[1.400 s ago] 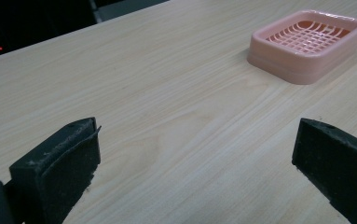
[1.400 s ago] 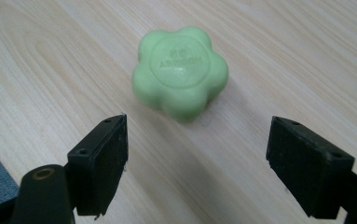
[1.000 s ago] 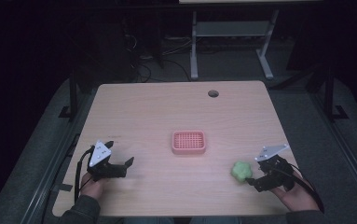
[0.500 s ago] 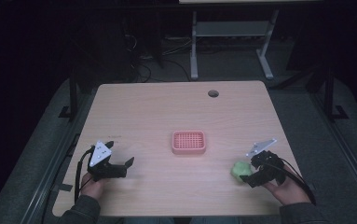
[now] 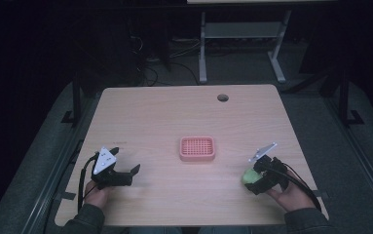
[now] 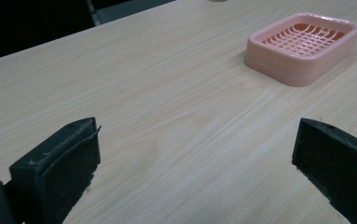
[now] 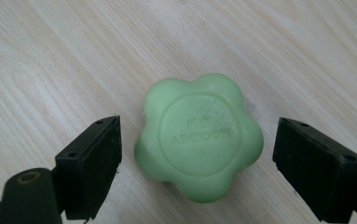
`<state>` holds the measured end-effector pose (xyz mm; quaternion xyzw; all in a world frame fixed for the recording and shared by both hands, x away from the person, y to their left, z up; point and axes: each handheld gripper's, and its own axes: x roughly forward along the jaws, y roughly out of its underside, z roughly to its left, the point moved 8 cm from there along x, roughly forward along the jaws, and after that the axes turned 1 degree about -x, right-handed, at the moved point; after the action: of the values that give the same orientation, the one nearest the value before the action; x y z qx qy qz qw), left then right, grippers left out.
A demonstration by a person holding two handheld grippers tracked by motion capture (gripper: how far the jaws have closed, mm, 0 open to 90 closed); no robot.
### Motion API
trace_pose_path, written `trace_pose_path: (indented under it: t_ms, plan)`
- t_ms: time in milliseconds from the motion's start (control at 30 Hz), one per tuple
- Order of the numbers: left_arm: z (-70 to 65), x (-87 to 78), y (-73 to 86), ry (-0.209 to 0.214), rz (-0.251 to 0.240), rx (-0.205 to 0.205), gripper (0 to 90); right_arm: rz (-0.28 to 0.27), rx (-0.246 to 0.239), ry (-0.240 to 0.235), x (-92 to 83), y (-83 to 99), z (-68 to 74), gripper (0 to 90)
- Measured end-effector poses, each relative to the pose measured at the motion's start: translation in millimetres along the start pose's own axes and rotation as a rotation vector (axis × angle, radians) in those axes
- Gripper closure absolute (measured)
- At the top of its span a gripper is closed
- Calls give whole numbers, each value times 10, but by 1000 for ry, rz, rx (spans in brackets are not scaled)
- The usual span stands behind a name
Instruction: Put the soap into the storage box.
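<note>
A green flower-shaped soap [image 7: 199, 137] lies flat on the wooden table [image 5: 174, 122], near its front right [image 5: 249, 176]. My right gripper [image 7: 197, 158] hangs over it, open, one jaw on each side of the soap and neither touching it; the high view shows this gripper [image 5: 258, 179] tilted down at the soap. A pink slotted soap dish [image 5: 197, 148] sits at the table's middle, empty, seen again in the left gripper view [image 6: 304, 44]. My left gripper [image 5: 128, 174] rests open at the front left with bare wood between its jaws [image 6: 195, 163].
A round cable hole [image 5: 222, 97] is in the table's far right part. Dark floor and a metal frame [image 5: 237, 34] lie beyond the far edge. Cables trail from both grippers toward the front edge.
My right gripper has moved left and forward and tipped down over the green soap, so its jaws now stand on either side of it. The left gripper has stayed still.
</note>
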<state>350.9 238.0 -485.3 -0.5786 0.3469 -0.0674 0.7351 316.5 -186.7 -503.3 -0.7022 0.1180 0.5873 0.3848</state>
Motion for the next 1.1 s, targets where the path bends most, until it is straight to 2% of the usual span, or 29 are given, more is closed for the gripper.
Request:
trace_pose_path:
  t_ms: [367, 1100]
  plan:
    - [-1, -2, -2, 0, -1, 1, 2, 56, 6, 14, 127, 6, 3, 157]
    - [0, -3, -6, -1, -7, -2, 2, 78, 16, 21, 166, 6, 3, 232]
